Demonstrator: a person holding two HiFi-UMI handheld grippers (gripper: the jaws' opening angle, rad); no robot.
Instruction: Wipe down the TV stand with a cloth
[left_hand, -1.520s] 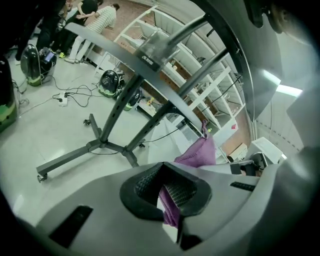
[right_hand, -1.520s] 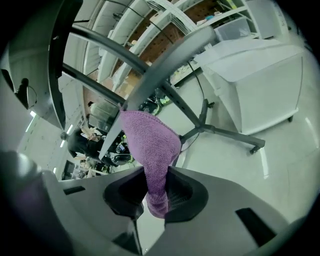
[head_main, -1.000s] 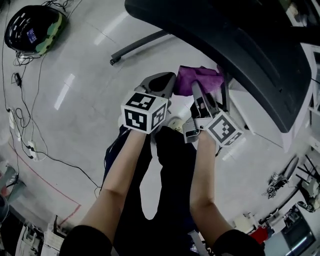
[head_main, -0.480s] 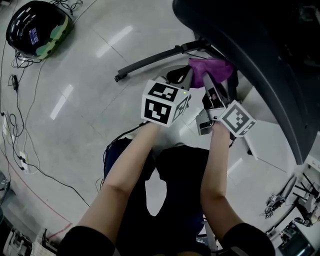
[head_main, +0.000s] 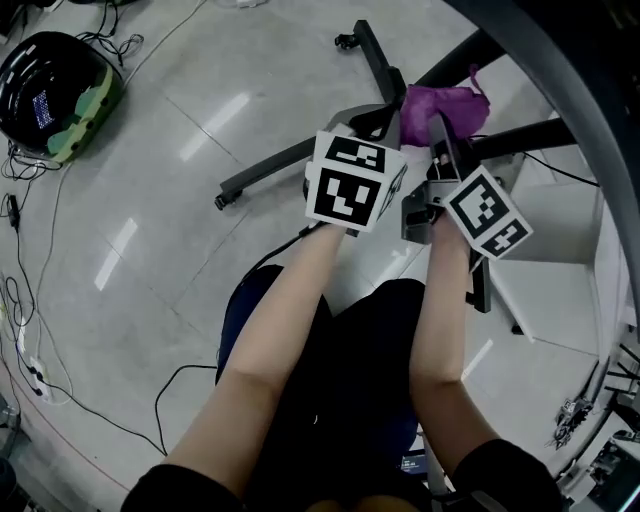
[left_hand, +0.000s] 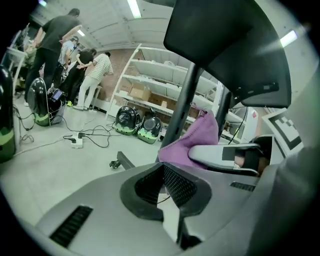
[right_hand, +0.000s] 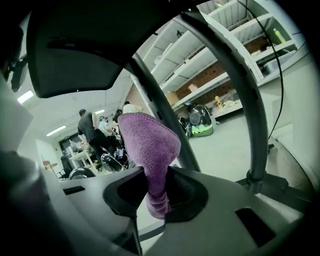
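Right gripper (head_main: 440, 130) clenched on purple microfibre cloth (head_main: 443, 100); left gripper (head_main: 385, 118) pinched shut, empty. Cloth bunched at 12 o'clock of right jaws, just beside column of black metal TV stand (head_main: 270, 172); contact unclear. Likely wiping barely begun: legs, column left. Both forearms stretched forward, side by side, grippers near each other.

Black and green helmet (head_main: 55, 95) lies on the pale floor (head_main: 150, 250). Power strip (left_hand: 76, 141) with loose cables (left_hand: 102, 136) nearby. White shelving (left_hand: 155, 75) behind; several people (left_hand: 75, 55) stand left of it.
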